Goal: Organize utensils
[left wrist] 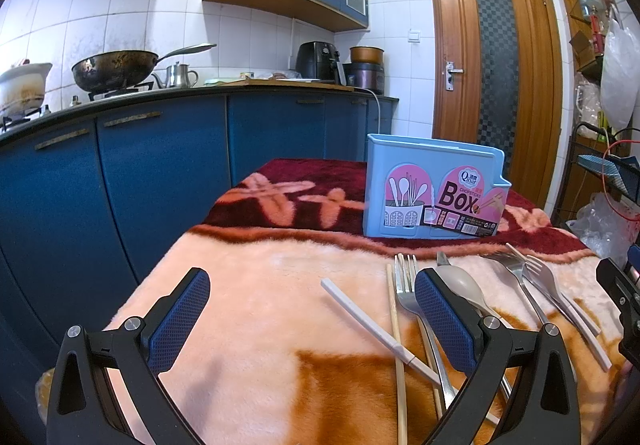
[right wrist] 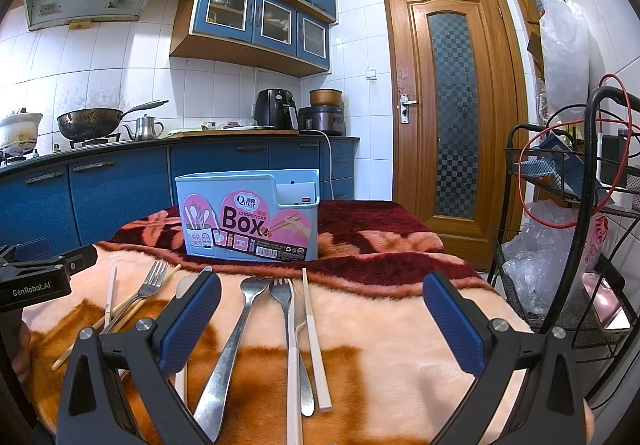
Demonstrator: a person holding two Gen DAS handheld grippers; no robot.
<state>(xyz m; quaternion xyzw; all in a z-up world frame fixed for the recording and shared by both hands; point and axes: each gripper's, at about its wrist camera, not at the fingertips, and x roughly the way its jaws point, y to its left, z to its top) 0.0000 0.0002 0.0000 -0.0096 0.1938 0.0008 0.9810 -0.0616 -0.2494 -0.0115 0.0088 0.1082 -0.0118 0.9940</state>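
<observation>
A light blue chopsticks box (left wrist: pixel 434 191) (right wrist: pixel 248 217) stands upright on the dark red band of a blanket-covered table (left wrist: pixel 260 285). In front of it lie forks (left wrist: pixel 404 285) (right wrist: pixel 248 309), a beige spoon (left wrist: pixel 460 283), white chopsticks (left wrist: pixel 372 325) (right wrist: pixel 316 341) and a wooden chopstick (left wrist: pixel 396 345). My left gripper (left wrist: pixel 312 319) hovers open over the blanket, left of most utensils, nothing between its fingers. My right gripper (right wrist: pixel 322 319) is open above two forks and the white chopsticks. The left gripper's body (right wrist: pixel 36 273) shows at the left edge of the right wrist view.
Blue kitchen cabinets (left wrist: pixel 160 173) with a wok (left wrist: pixel 116 69) and kettle stand behind the table. A wooden door (right wrist: pixel 452 109) is at the back right. A black wire rack (right wrist: pixel 568 245) with plastic bags and red cable sits close to the table's right edge.
</observation>
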